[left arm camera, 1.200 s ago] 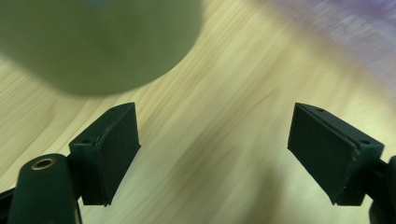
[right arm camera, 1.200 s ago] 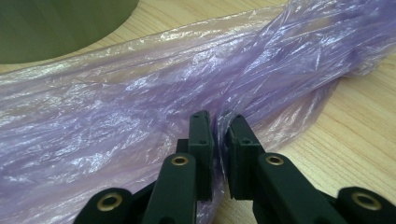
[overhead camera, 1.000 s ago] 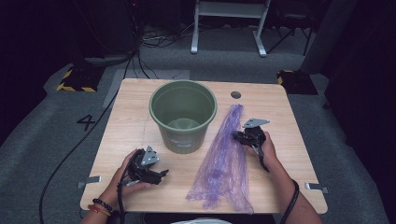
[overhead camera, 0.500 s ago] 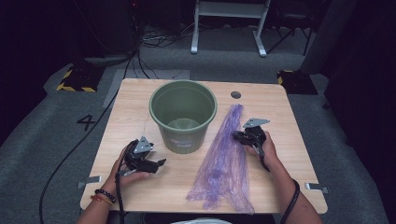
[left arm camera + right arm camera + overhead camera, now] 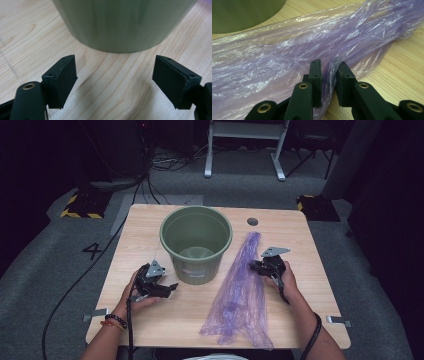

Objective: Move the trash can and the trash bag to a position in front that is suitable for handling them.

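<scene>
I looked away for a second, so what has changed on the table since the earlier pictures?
The left claw, open and holding nothing, slid up the table toward the green bucket and now sits just beside its base. The right claw stayed put, pinching a fold of the purple plastic bag. Bucket and bag lie as before.

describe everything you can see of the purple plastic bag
The purple plastic bag is thin, see-through and crinkled, with glossy folds. It lies flat on the wooden table, stretched lengthwise: bunched to a narrow tip at the far end near a round hole in the tabletop, fanning wide toward the person's edge. It lies just right of the green bucket. The right gripper pinches a fold of its edge between nearly closed jaws, about midway along.
</scene>
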Demonstrator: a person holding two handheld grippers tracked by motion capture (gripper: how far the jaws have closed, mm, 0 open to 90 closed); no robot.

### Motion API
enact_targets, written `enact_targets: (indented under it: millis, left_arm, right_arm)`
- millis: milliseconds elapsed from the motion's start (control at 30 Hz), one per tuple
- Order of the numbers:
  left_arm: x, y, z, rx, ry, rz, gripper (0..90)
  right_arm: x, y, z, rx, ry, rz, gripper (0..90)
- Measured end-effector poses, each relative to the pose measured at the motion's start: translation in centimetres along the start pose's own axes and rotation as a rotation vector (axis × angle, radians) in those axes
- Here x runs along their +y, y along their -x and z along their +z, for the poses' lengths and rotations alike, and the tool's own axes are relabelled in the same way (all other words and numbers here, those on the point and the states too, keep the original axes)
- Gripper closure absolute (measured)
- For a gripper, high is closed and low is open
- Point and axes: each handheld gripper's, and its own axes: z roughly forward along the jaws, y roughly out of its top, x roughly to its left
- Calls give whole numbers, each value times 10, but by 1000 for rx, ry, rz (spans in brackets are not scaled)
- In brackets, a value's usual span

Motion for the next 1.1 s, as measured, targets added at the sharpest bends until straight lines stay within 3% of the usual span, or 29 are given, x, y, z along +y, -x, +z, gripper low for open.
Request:
enact_targets:
  millis: [67,133,167,467,700,867,1100]
  left_arm:
    - [3,-4,0,-27,0,-26,177]
    - [8,-8,-5,-37,42,-42,178]
    - [9,-8,-8,-36,69,-36,186]
    - [29,-20,-21,-57,133,-43,200]
    - [41,-22,-14,-165,119,-25,183]
    - [45,-18,-4,-189,119,-24,171]
    - [52,-8,6,-192,88,16,183]
  right_arm:
    - [0,0,0,-1,0,-2,763]
    - [0,0,0,0,1,-1,763]
    - [-1,0,-1,1,1,-1,762]
    - [-2,0,-1,5,3,-2,761]
    - [-3,0,-2,7,6,-2,759]
    - [-3,1,-2,9,10,1,759]
    - [-5,1,-4,6,11,0,759]
